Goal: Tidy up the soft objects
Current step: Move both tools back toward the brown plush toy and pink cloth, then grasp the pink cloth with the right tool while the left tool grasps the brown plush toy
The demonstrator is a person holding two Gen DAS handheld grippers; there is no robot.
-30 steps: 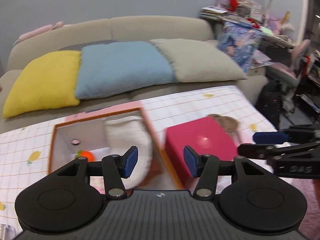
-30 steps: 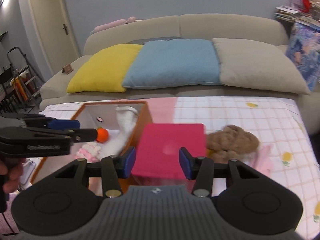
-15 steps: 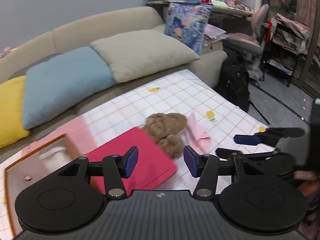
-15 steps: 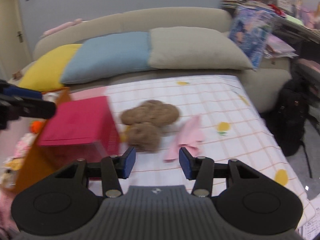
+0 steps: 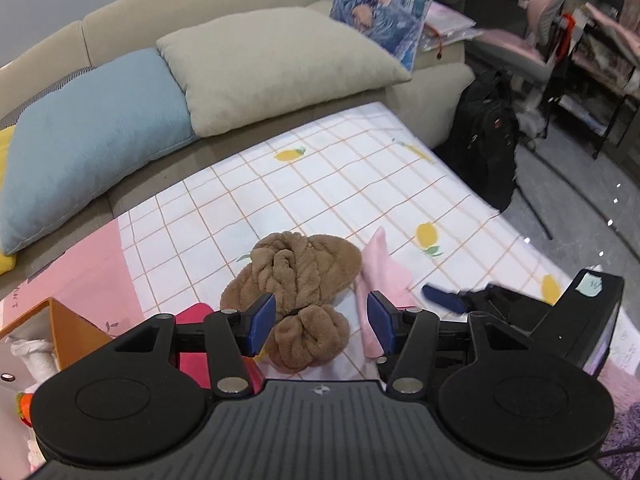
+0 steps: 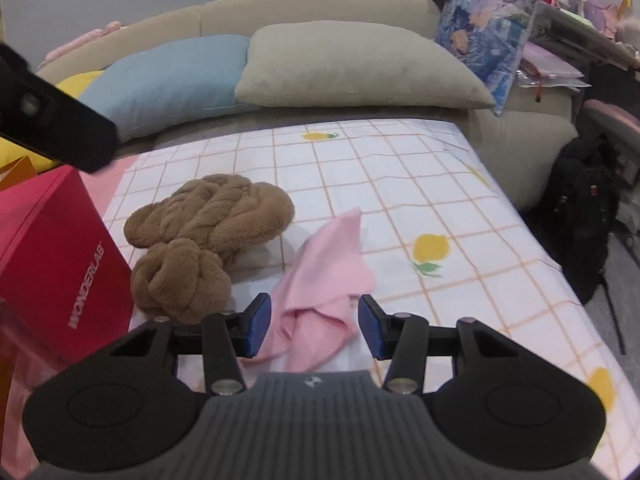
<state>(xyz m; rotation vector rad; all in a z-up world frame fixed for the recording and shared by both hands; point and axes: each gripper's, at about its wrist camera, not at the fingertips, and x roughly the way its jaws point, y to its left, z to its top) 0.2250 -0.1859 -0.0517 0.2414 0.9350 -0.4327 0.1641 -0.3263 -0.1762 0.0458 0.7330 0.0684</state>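
A beige sofa (image 6: 320, 12) is seen along the back, with a grey pillow (image 6: 352, 68), a blue pillow (image 6: 168, 76) and a yellow pillow (image 6: 76, 80) propped side by side against it. In front of it, a tabletop (image 6: 420, 184) is covered by a white checked cloth printed with lemons, with a pink patch at its left. A black backpack (image 6: 580, 208) is seen on the floor by the sofa's right end. A red box (image 6: 52, 248) lettered WONDERLAB stands at the left of the tabletop, and an orange bin (image 5: 72, 328) is seen just beyond it in the left view, with white cloth showing inside. A brown plush (image 6: 208, 228) of braided, knotted rolls lies on the tabletop just right of the red box; whether the two touch cannot be told. A pink cloth (image 6: 328, 276) lies crumpled just right of the plush, apart from it. The left tongs (image 5: 321, 322) are held released above the near knot of the plush (image 5: 296, 280), with nothing between the blue pads. The right tongs (image 6: 314, 326) are likewise held released, low over the near end of the pink cloth, and their blue tip is seen in the left view beside the pink cloth (image 5: 380, 276).
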